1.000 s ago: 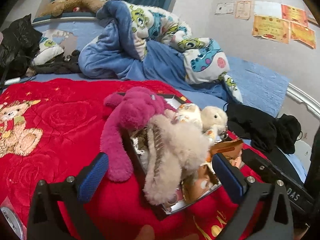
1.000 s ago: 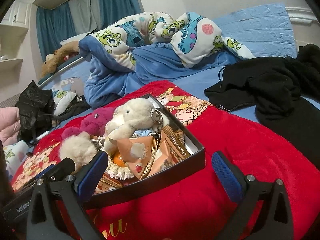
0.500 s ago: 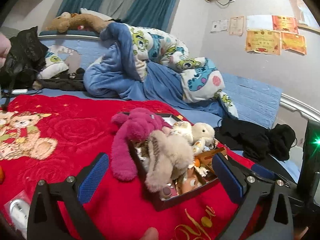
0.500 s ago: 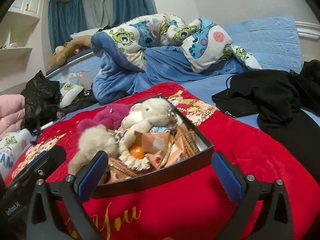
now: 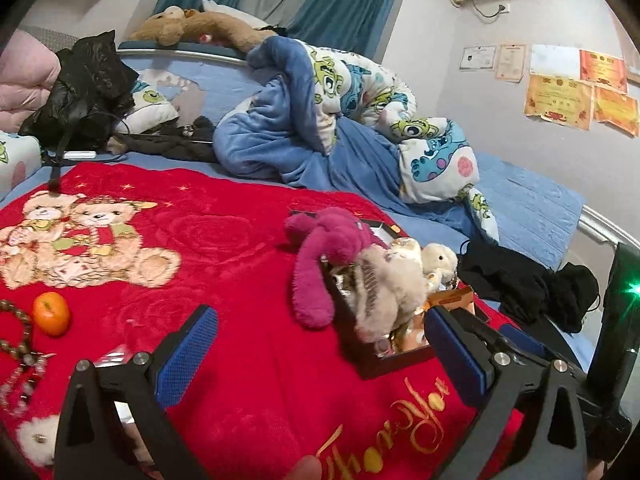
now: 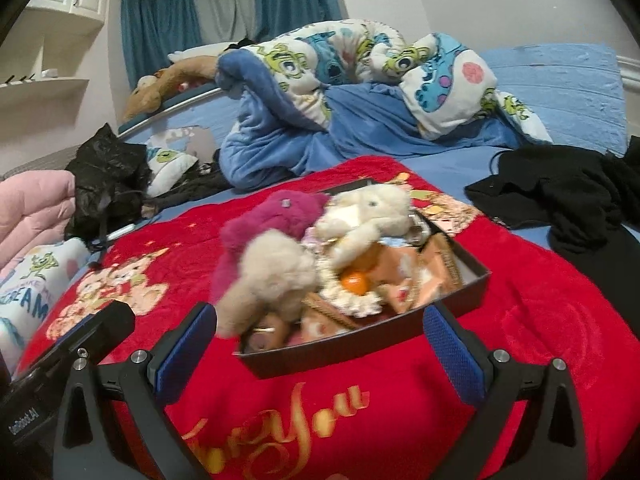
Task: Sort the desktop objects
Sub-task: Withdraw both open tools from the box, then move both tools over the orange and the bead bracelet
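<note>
Readable text, for your reference:

- Red blanket (image 6: 540, 320), near edge: gold script "You" in your right wrist view; your left wrist view shows "Thank You", partly cut off by the frame.
- White pillow (image 6: 28, 292), far left: "DREAM" in teal capitals, the line above it too blurred to read.
- Black device (image 6: 48, 384), near left: a small white label, too small to make out.
- Wall certificates (image 5: 560, 96), far right: print illegible.
</note>
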`<act>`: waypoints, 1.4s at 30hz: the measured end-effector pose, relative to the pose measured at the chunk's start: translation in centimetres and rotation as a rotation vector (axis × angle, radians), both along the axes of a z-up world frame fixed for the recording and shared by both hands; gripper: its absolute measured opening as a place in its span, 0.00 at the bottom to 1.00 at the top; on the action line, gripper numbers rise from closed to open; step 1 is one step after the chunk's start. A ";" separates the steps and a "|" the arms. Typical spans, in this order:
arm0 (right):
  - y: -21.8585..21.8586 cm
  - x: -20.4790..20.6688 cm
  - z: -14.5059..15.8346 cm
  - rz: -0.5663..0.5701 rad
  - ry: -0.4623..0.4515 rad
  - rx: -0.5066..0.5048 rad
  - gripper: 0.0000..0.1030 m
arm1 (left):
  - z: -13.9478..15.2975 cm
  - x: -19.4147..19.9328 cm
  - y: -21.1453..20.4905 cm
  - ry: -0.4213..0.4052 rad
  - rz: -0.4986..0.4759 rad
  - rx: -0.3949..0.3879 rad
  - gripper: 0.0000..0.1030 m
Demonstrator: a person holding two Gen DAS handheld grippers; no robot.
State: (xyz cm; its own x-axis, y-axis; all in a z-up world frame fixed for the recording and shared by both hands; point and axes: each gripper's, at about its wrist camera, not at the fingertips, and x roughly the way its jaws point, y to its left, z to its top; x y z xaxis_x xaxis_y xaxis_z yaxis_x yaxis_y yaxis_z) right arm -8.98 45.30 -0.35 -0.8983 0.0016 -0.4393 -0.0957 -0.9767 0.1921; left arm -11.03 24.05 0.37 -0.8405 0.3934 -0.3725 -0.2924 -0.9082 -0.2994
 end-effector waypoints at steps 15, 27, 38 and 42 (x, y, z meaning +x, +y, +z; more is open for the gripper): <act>-9.3 -1.0 1.9 0.154 0.004 -0.020 1.00 | 3.2 2.9 -9.4 -0.010 0.170 -0.121 1.00; -16.3 -1.9 3.7 0.297 0.030 -0.182 1.00 | 0.3 4.0 -20.0 -0.057 0.401 -0.200 1.00; -21.8 -4.5 3.7 0.421 -0.032 -0.236 1.00 | -1.8 2.5 -25.1 -0.194 0.437 -0.199 1.00; -24.3 -4.6 3.4 0.482 -0.051 -0.118 1.00 | -2.9 1.3 -25.2 -0.245 0.445 -0.176 1.00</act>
